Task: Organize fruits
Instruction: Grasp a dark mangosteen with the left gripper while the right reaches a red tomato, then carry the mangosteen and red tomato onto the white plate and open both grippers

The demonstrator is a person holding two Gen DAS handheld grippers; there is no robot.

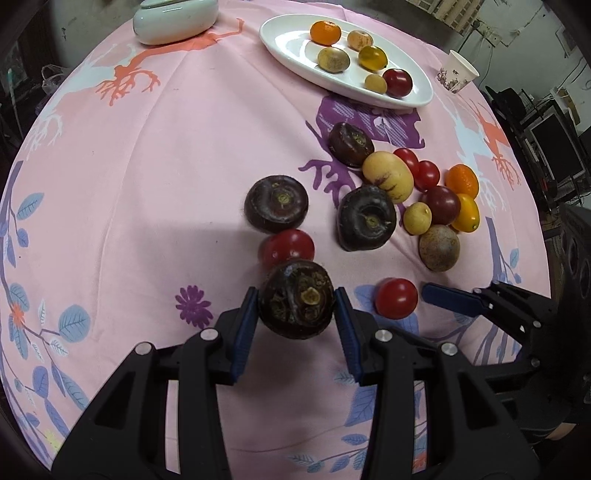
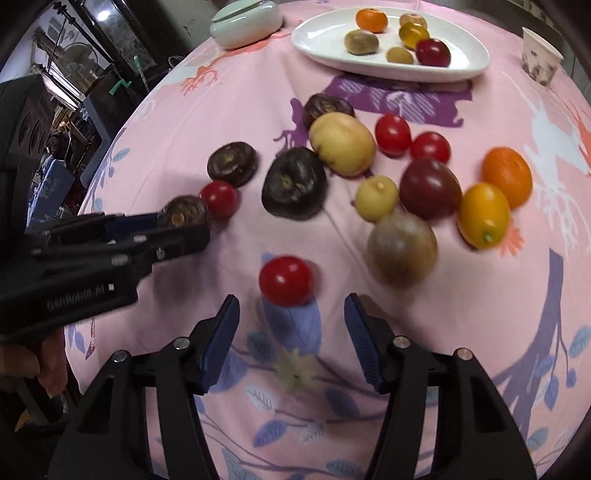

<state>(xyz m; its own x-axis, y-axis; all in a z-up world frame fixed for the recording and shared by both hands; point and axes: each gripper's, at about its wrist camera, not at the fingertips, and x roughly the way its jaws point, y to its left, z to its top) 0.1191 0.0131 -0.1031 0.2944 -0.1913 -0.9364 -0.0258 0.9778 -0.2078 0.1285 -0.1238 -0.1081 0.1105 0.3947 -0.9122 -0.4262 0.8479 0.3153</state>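
Observation:
My left gripper (image 1: 295, 306) is shut on a dark water chestnut (image 1: 296, 298), held just above the pink tablecloth; it also shows in the right wrist view (image 2: 183, 216). My right gripper (image 2: 290, 314) is open and empty, just short of a red cherry tomato (image 2: 285, 280), which also shows in the left wrist view (image 1: 396, 297). Loose fruits lie in a cluster: dark chestnuts (image 1: 277, 204), a yellow melon-like fruit (image 1: 387, 176), tomatoes, an orange (image 1: 461, 181), a kumquat (image 2: 483, 214). A white oval plate (image 1: 291, 44) at the back holds several fruits.
A pale green lidded jar (image 1: 175, 18) stands at the back left. A paper cup (image 1: 456, 70) stands at the back right, right of the plate. The round table's edge curves close on both sides, with dark clutter beyond.

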